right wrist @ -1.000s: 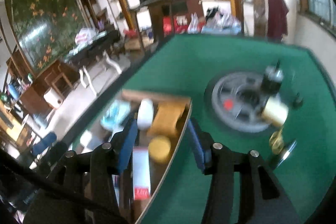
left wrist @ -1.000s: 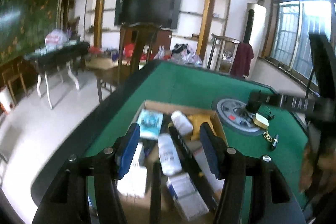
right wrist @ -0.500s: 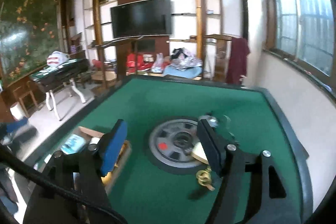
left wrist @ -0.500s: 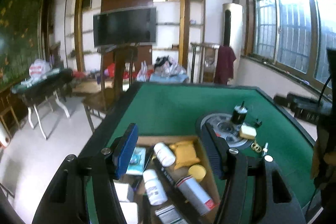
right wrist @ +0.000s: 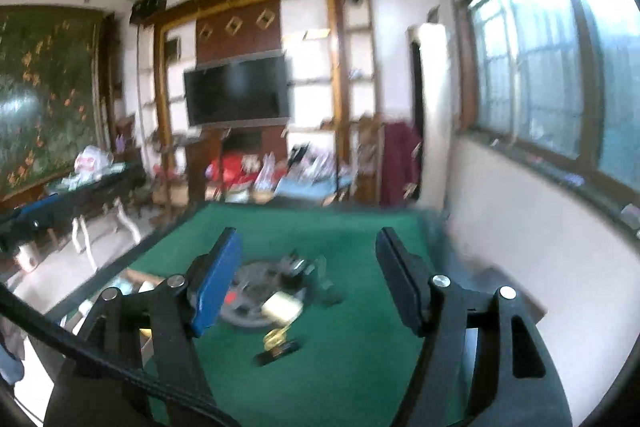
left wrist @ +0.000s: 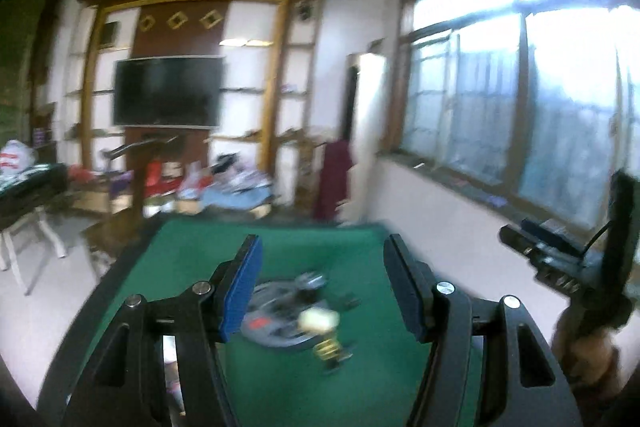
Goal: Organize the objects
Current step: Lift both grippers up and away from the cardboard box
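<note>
Your left gripper (left wrist: 322,283) is hanging over the green table (left wrist: 360,247) with its jaws spread and nothing between them. Beyond it, the grey disc (left wrist: 276,323), the cream block (left wrist: 320,319) and the gold clip (left wrist: 326,347) are lying together near the table's middle. Your right gripper (right wrist: 308,275) is likewise standing spread and empty above the same cluster, with the cardboard box (right wrist: 136,277) sitting at the table's left edge.

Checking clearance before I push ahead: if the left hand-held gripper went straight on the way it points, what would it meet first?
Probably the grey round disc on the green table, with small items beside it. The left hand-held gripper is open and empty. Blur leaves depth uncertain.
</note>
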A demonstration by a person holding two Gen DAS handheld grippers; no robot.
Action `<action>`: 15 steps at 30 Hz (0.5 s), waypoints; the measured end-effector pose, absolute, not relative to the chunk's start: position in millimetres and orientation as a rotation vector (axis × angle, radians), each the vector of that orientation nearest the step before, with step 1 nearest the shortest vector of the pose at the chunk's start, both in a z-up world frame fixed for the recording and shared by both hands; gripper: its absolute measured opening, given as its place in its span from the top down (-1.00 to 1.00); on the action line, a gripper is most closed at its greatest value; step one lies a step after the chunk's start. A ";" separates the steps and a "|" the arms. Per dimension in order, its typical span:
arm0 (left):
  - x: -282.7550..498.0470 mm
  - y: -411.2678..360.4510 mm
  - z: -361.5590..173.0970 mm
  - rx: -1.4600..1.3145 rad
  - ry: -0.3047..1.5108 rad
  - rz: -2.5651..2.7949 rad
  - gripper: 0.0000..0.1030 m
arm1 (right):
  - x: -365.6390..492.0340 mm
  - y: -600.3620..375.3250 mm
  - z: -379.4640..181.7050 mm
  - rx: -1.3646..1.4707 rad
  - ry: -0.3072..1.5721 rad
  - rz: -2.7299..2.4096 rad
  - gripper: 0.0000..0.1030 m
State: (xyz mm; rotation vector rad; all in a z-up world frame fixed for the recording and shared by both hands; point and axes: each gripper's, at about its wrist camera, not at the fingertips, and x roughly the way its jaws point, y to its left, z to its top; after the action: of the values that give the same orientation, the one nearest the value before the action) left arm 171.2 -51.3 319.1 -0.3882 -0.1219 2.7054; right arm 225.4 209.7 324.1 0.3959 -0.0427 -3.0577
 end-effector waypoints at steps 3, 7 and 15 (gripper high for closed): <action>186.2 -29.2 364.4 -0.324 -0.124 2.662 -0.23 | 248.6 243.1 369.1 0.324 -0.080 -3.098 -0.46; 204.5 -15.6 392.6 -0.247 -0.088 2.672 -0.42 | 264.9 284.1 414.5 0.332 -0.215 -3.095 -0.57; 189.3 -0.2 338.9 -0.373 0.022 2.724 -0.71 | 246.1 298.7 358.7 0.503 -0.322 -3.003 -0.59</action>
State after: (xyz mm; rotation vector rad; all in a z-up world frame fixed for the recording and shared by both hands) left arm 189.3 -0.2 338.9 -0.3728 0.0219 2.7245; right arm 246.1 298.7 358.7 0.5032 -0.3223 -3.0033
